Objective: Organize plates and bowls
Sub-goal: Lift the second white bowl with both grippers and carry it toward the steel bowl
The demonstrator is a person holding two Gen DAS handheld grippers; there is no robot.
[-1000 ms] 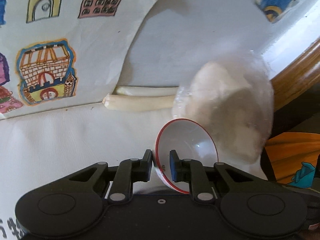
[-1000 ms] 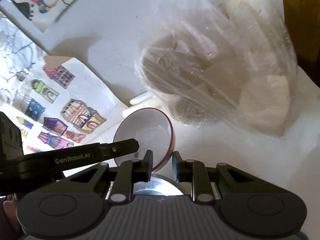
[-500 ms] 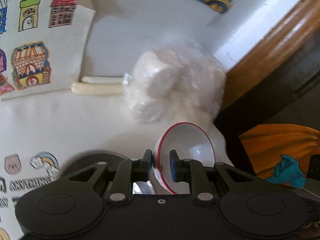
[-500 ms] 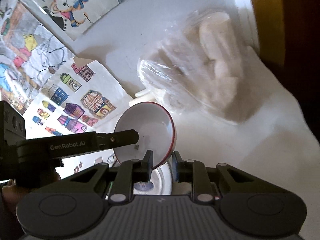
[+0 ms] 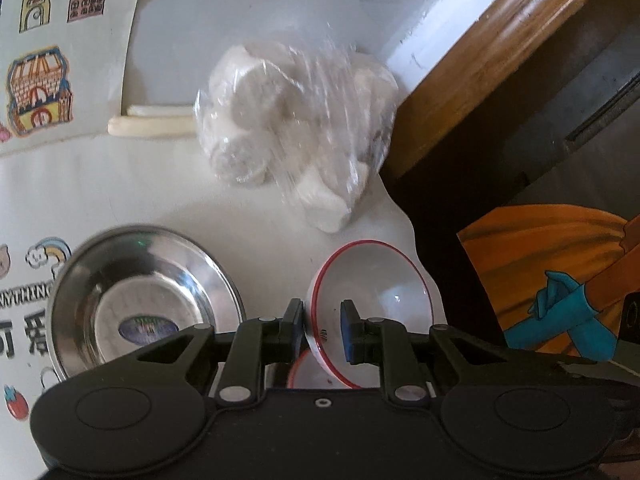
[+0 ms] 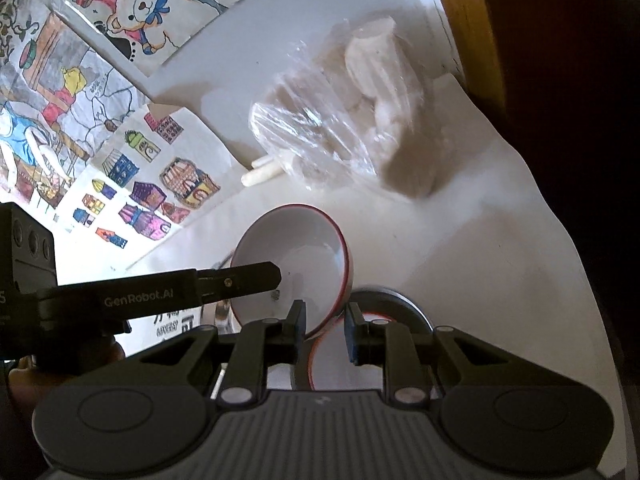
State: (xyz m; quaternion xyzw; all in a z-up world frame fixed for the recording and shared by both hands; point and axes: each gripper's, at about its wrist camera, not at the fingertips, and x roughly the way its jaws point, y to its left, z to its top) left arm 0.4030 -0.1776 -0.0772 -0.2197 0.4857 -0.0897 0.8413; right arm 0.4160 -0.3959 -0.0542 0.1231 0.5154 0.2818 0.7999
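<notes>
The white bowl with the red rim (image 5: 370, 300) hangs tilted above the white-covered desk (image 5: 120, 200), near its right edge where the cloth ends against a wooden rail (image 5: 480, 64), and it is gripped from two sides at once. The left gripper (image 5: 322, 330) has its narrow jaws pinched on the bowl's rim, one pad inside and one outside; the right gripper (image 6: 324, 330) is likewise narrowed onto the opposite part of the rim, and in the right wrist view the left gripper's finger reaches across the bowl's mouth. Below the held bowl a second red-rimmed dish (image 6: 332, 364) shows in the gap between the fingers, apparently resting in a dark metal plate (image 6: 400, 304); whether they touch cannot be told. A shiny steel plate (image 5: 140, 304) lies just to the left, toward the desk's near edge, and a clear bag of white lumps (image 5: 296, 136) sits farther back with two pale sticks (image 5: 152, 124) beside it. The bowl looks like glazed ceramic or melamine: stiff, fairly light, smooth and slippery at the lip, and likely to chip if dropped onto metal. A rim pinch is the only purchase available, so it probably wants firm pads set well over the lip and a slow, level lowering into the dish beneath.
</notes>
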